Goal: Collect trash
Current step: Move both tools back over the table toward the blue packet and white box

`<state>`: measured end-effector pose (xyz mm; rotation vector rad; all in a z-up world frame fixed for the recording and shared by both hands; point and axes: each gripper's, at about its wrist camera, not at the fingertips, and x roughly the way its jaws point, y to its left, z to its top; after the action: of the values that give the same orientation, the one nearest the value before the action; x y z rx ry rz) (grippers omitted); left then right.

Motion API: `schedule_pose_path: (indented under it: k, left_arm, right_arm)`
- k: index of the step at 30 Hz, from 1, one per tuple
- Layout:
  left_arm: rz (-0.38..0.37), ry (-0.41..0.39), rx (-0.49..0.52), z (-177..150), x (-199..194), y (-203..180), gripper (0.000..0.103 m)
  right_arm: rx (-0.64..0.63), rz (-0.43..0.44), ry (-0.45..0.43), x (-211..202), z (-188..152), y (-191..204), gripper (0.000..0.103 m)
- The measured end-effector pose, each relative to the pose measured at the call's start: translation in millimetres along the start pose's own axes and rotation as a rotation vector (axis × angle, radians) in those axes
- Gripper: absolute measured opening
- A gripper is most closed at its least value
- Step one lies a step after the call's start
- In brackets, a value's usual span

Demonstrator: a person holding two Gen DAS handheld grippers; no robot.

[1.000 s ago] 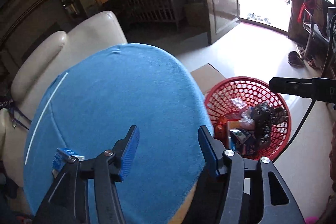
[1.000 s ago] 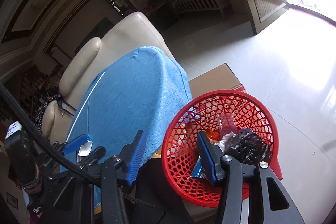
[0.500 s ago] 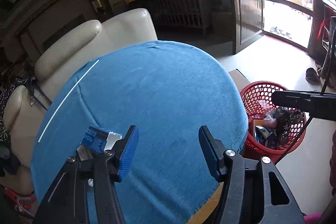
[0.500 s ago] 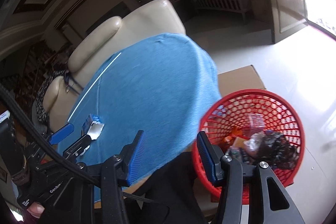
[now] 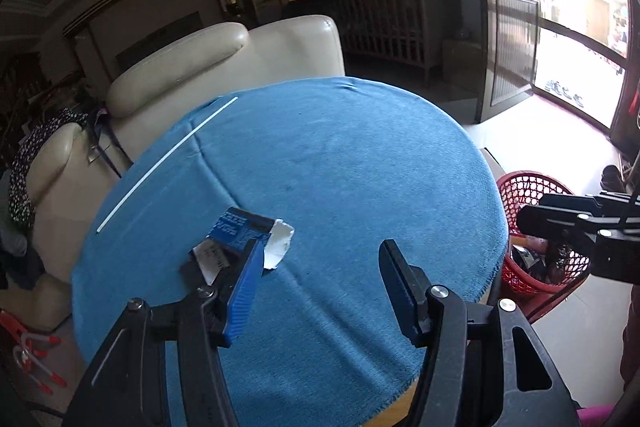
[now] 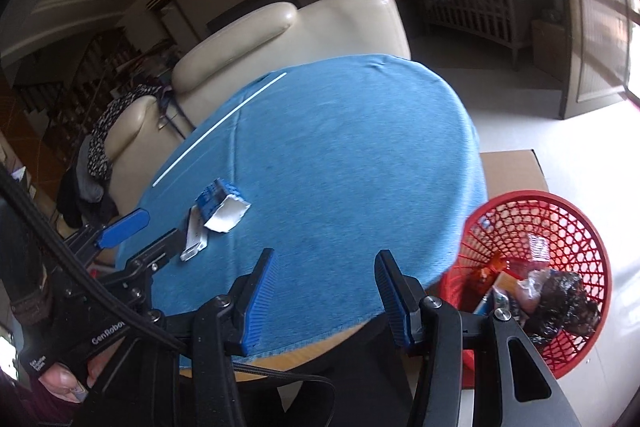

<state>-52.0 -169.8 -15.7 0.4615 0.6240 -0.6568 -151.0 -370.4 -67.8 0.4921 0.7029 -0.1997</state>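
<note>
the left gripper (image 5: 320, 287) hangs with jaws spread wide and empty over the blue cloth (image 5: 340, 167) of the round table. the right gripper (image 6: 324, 295) is likewise parted, holding nothing, at the table's near edge. the torn blue carton (image 5: 248, 231) lies flat on the cloth just beyond the left finger (image 5: 244, 291), long axis slanting away left, ragged white end (image 6: 228, 213) toward the right. a flat silvery wrapper (image 6: 194, 233) touches it. a thin white stick (image 5: 164, 163) lies well apart. the red basket (image 6: 576, 227) of rubbish stands on the floor to the right, beside a cardboard box (image 6: 512, 171). a cream sofa (image 5: 224, 67) sits behind.
</note>
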Motion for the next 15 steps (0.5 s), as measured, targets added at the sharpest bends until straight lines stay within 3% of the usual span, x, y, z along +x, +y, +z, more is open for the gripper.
schedule_pose_path:
  k: [15]
  left_arm:
    - [0.075,0.026,-0.119,-16,4,51,0.061]
  right_arm:
    - [-0.091,0.056,0.045,20,-2,43,0.054]
